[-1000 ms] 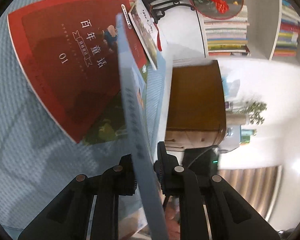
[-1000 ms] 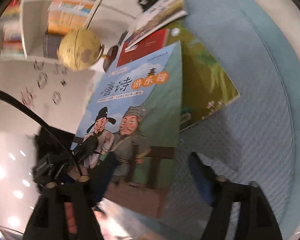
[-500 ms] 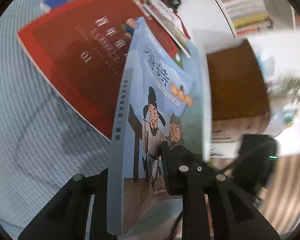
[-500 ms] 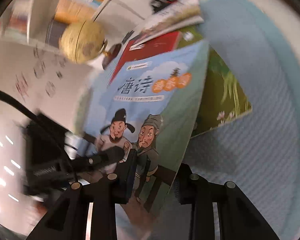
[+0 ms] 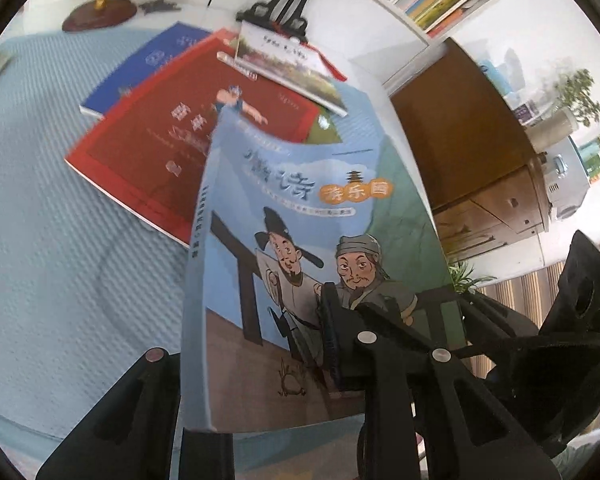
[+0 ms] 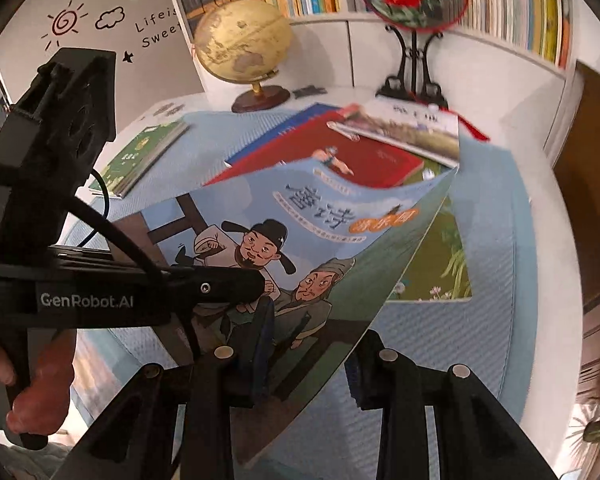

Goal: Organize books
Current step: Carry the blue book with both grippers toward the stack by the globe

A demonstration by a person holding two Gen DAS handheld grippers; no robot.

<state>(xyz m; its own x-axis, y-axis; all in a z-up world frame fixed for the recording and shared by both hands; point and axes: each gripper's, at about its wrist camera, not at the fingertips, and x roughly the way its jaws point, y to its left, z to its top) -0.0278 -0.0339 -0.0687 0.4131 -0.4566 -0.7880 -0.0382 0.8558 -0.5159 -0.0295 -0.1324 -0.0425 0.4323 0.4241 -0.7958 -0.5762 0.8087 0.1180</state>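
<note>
Both grippers pinch the blue poetry book (image 5: 300,248), lifted above the blue mat (image 5: 60,240).
Left gripper (image 5: 256,364) clamps its spine side, right gripper (image 6: 308,360) its near open edge; the cover sags between them. Beyond lie a red book (image 6: 372,160), a green book (image 6: 144,152) far left, and a globe (image 6: 242,40).

book (image 5: 300,240): glossy paper | mat (image 5: 60,240): ribbed cloth | cabinet (image 5: 460,140): wood
</note>
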